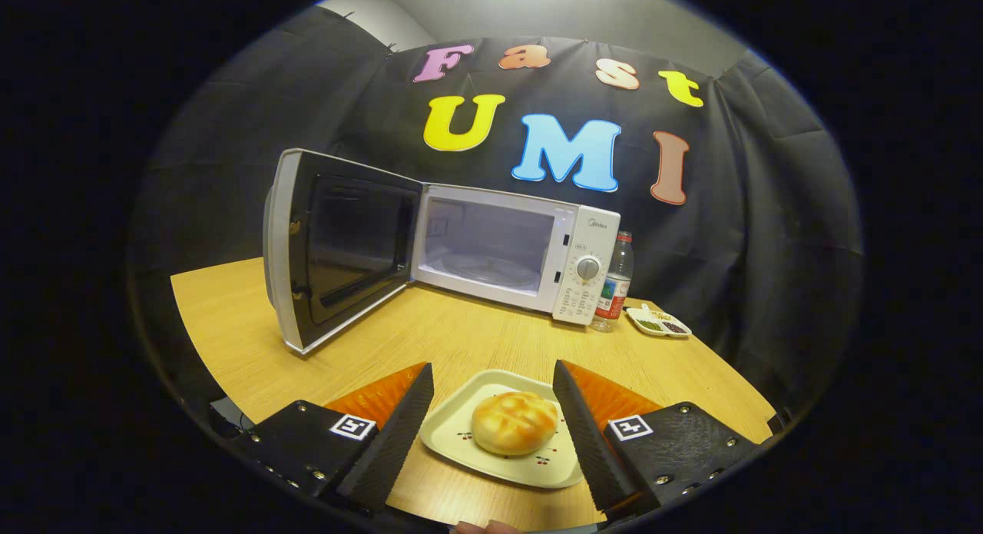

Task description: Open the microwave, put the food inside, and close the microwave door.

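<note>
microwave (503,246) door (338,246) swung open on wooden table (476,338), bun (514,422) on plate (461,430) between released gripper (491,396) fingers

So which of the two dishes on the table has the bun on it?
The square plate between the open tool's fingers carries the bun. The small divided dish beside the bottle holds only dark fillings.

A golden round bun (514,422) sits on a cream square plate (461,430) between the gripper's (491,384) spread fingers. Beyond stands the open white microwave (511,250), a clear plastic bottle (614,282) just right of it.
</note>
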A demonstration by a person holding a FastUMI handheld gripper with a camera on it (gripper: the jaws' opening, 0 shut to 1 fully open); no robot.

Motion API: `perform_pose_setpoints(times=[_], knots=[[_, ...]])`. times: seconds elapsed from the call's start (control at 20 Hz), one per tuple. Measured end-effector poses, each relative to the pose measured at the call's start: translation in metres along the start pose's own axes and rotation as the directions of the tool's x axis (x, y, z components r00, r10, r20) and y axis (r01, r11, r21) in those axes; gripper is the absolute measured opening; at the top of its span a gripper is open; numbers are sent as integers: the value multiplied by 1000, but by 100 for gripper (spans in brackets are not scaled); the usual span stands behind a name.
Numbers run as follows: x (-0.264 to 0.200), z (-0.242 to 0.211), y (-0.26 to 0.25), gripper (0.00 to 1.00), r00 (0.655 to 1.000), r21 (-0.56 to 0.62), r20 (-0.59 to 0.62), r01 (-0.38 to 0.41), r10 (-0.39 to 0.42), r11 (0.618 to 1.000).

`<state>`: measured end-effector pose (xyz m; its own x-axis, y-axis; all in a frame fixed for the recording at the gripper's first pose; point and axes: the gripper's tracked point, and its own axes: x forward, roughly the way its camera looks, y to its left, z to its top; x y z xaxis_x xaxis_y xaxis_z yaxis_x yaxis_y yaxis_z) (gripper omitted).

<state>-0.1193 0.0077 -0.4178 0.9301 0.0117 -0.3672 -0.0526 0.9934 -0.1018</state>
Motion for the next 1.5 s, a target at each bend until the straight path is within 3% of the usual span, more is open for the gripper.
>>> perform_pose_setpoints(times=[0.15,0.3,0.55,0.7,0.8,0.9,1.3,1.5], knots=[[8,-15,-13,95,999,7,-41,19,-18,1000],[23,-55,-15,95,984,63,-179,5,6,998],[28,-69,-12,95,967,143,-249,-21,57,989],[29,-67,-15,82,967,169,-249,-17,59,985],[28,-65,-15,81,967,163,-248,-26,66,986],[27,-57,-16,77,969,162,-237,-38,76,986],[40,15,-10,77,991,82,-113,-68,77,994],[59,60,4,77,991,120,-65,-111,119,987]])
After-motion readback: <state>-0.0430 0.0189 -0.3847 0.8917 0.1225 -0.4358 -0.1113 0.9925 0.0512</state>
